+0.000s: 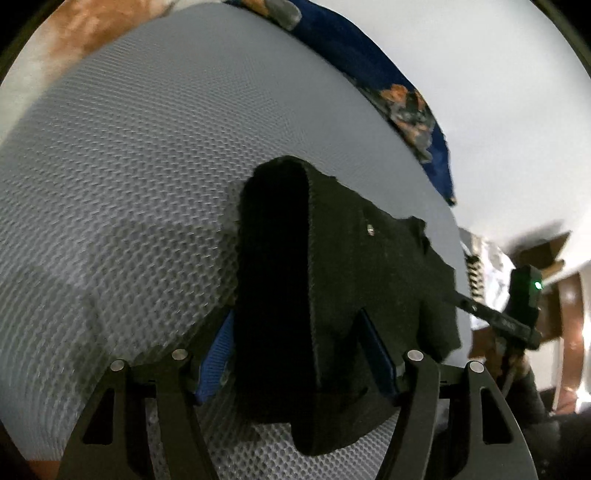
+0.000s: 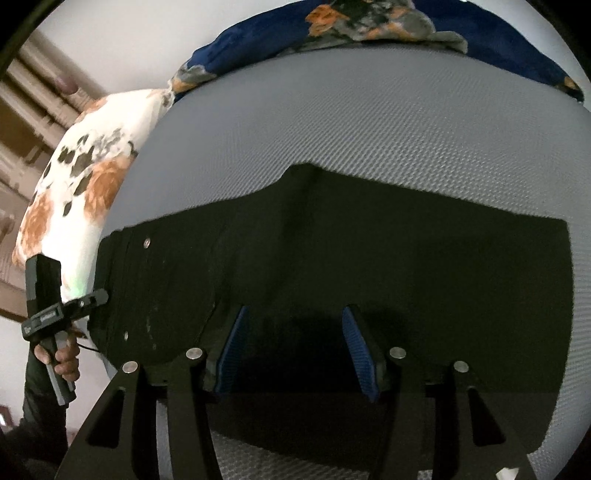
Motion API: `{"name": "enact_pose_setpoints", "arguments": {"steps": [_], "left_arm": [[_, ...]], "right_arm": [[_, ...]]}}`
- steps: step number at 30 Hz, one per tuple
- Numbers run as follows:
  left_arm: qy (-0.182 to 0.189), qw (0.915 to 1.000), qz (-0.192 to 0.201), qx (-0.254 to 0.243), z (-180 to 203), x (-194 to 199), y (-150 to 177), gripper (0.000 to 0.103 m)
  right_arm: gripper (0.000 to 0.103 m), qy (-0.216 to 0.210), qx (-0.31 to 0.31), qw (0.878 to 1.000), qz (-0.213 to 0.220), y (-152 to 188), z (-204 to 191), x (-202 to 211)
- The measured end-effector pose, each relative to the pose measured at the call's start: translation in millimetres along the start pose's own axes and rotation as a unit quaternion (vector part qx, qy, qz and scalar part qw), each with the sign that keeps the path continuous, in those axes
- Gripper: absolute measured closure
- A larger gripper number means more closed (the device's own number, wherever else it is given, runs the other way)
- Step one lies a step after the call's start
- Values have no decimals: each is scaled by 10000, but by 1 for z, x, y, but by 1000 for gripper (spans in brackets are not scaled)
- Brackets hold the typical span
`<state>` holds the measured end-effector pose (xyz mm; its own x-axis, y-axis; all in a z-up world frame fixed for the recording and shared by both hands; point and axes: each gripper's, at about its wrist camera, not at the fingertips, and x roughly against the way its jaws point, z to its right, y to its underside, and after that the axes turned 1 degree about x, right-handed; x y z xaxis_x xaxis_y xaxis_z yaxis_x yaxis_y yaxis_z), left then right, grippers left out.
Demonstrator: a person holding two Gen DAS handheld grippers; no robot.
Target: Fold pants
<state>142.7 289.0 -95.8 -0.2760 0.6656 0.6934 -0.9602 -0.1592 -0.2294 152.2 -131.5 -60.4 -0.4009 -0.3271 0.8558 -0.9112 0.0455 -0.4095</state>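
Note:
Black pants (image 2: 369, 266) lie on a grey mesh mattress (image 2: 369, 122). In the left wrist view a raised fold of the pants (image 1: 332, 288) sits between the blue-padded fingers of my left gripper (image 1: 301, 328), whose jaws stand wide apart around the cloth without pinching it. My right gripper (image 2: 295, 325) is open just above the dark cloth, its blue pads (image 2: 356, 343) apart. The left gripper also shows in the right wrist view (image 2: 55, 314) at the waistband end, held by a hand.
A white floral pillow (image 2: 81, 177) lies at the mattress's left end. A dark blue floral blanket (image 2: 332, 26) lies along the far edge. White wall and wooden furniture (image 1: 569, 314) stand beyond the bed. The right gripper shows in the left wrist view (image 1: 517, 306).

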Motion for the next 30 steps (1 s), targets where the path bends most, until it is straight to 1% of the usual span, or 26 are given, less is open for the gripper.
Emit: {"name": "enact_pose_setpoints", "arguments": {"steps": [2, 5, 7, 9, 11, 13, 15, 17, 18, 19, 20, 21, 22, 23, 25, 27, 29, 30], "left_arm": [[238, 9996, -141, -85, -4, -3, -6, 36], [641, 9974, -335, 13, -14, -4, -14, 36], [938, 9943, -507, 57, -20, -9, -20, 37], [1148, 9910, -678, 131, -22, -16, -26, 42], [1238, 9890, -806, 101, -18, -24, -30, 45], [1250, 9886, -842, -19, -9, -30, -29, 46], [1194, 9898, -758, -163, 1, -35, -26, 46], [1052, 9928, -552, -171, 8, -36, -21, 47], [979, 9938, -505, -131, 11, -43, -25, 53], [798, 9960, -407, -33, 12, -42, -23, 57], [623, 9975, -337, 62, 11, -41, -22, 65], [566, 9978, -302, 167, 11, -40, -20, 68], [506, 9980, -268, 252, 11, -39, -18, 69], [356, 9987, -214, 301, 16, -38, -16, 70], [-30, 9998, -78, 197, 30, -34, -11, 72], [-341, 9994, 2, 97, 44, -30, -6, 74], [-492, 9987, 45, 94, 53, -26, -3, 76], [-553, 9984, 73, 100, 59, -24, -3, 77]], "right_arm": [[51, 79, -91, 9999, 48, -4, 5, 4], [51, 123, -263, 9995, 154, -9, 10, 10], [51, 157, -394, 9987, 283, -12, 13, 16], [51, 170, -524, 9977, 406, -12, 17, 21], [51, 195, -630, 9966, 495, -10, 19, 25], [51, 186, -754, 9953, 580, -6, 23, 29], [51, 200, -869, 9941, 625, -1, 27, 33], [51, 216, -919, 9933, 666, 3, 30, 36], [51, 267, -947, 9927, 698, 5, 33, 39], [51, 293, -964, 9922, 728, 7, 34, 41], [51, 311, -969, 9918, 771, 8, 36, 44], [51, 369, -965, 9912, 829, 9, 38, 48], [50, 428, -958, 9907, 863, 10, 40, 50], [50, 489, -945, 9901, 910, 10, 42, 52], [50, 572, -918, 9893, 980, 12, 45, 56], [50, 671, -863, 9888, 1015, 14, 47, 58], [44, 763, -754, 9891, 1009, 18, 48, 60], [44, 801, -698, 9892, 1012, 20, 49, 60]]}}
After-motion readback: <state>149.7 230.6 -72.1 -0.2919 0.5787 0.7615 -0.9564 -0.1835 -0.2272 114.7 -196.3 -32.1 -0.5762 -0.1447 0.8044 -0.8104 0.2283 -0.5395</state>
